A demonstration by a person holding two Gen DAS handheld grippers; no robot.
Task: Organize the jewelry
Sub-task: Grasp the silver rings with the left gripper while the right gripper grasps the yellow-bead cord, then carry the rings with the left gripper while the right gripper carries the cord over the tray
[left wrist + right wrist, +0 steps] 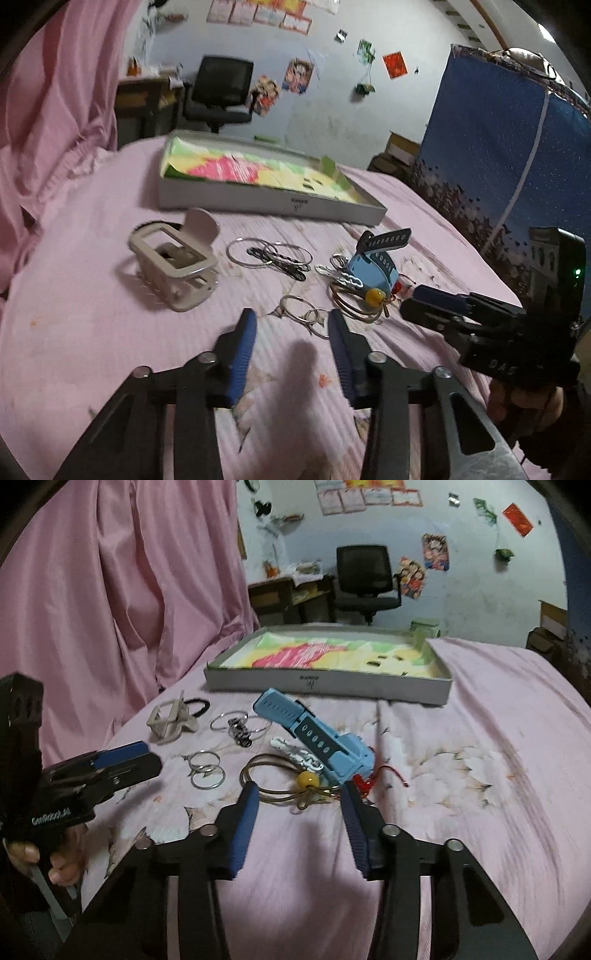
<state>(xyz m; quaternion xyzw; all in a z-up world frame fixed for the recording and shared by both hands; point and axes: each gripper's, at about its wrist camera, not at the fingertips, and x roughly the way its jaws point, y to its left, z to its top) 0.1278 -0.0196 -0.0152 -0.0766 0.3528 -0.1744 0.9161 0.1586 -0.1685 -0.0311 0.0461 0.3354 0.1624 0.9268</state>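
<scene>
Jewelry lies loose on a pink bedsheet [92, 332]. My left gripper [291, 325] is open and empty, its fingertips on either side of small linked silver rings [303, 312]. My right gripper [299, 799] is open and empty, just short of a gold cord bangle with a yellow bead [308, 780]; the bangle also shows in the left wrist view [373, 295]. A blue watch [325, 738] lies behind it. Thin silver bangles with a dark hair clip [269, 254] and a beige claw clip [173, 262] lie further left. A shallow grey box [328, 685] with a colourful lining stands behind.
A pink curtain [122, 590] hangs at the left. A blue wardrobe cover [498, 155] stands at the right. A black office chair [365, 576] and a desk [280, 594] are against the far wall.
</scene>
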